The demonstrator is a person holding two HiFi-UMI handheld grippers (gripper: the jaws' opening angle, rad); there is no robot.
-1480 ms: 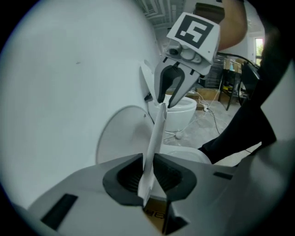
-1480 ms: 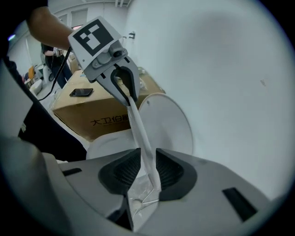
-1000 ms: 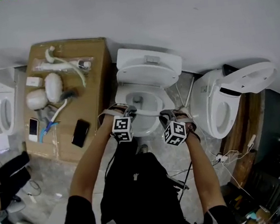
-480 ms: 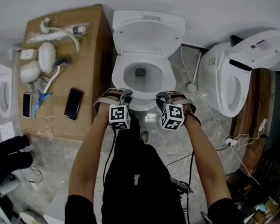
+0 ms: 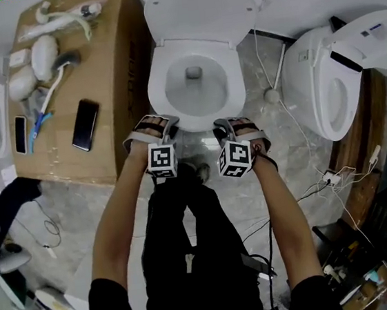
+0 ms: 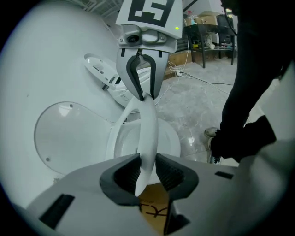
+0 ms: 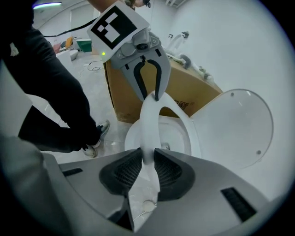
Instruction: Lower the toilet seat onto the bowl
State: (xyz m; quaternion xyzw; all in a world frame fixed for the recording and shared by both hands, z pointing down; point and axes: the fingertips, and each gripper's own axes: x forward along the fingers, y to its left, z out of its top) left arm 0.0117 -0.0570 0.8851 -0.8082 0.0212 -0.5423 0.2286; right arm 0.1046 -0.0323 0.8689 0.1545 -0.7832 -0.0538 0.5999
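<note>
Toilet seat (image 5: pixel 162 95) low over bowl (image 5: pixel 195 81); contact unclear in head view, where marker cubes (image 5: pixel 161 159) hide the grip. Gripper views: left gripper (image 6: pixel 146 173) and right gripper (image 7: pixel 147 171) pinch seat's front rim, jaws just been opening.

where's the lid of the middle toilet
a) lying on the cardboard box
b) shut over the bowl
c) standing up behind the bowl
c: the lid is tipped up at the back, and the bowl lies uncovered in front of it, with its drain in plain sight.
</note>
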